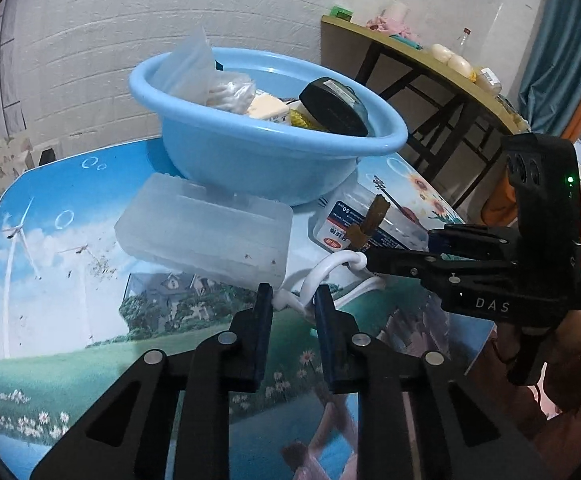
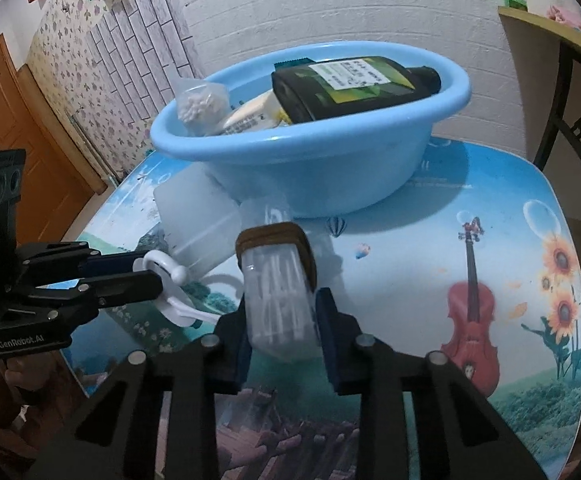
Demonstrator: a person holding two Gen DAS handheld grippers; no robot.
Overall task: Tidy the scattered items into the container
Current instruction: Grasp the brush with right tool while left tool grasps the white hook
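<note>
A light blue basin (image 1: pixel 258 160) (image 2: pixel 330 152) stands on the picture-printed table and holds a dark bottle (image 2: pixel 350 84), a bag of white bits (image 2: pixel 200 106) and other items. My left gripper (image 1: pixel 292 300) (image 2: pixel 146 270) is shut on white plastic hooks (image 1: pixel 330 270) (image 2: pixel 166 276) just above the table. My right gripper (image 2: pixel 280 324) (image 1: pixel 374 256) is shut on a clear box of cotton swabs (image 2: pixel 278 292) (image 1: pixel 354 216) sealed with brown tape. A frosted plastic case (image 1: pixel 206 228) (image 2: pixel 198 220) lies in front of the basin.
A wooden side table (image 1: pixel 430 64) with clutter stands at the right behind the printed table. A brown door (image 2: pixel 6 120) is at the left. The tiled wall is right behind the basin.
</note>
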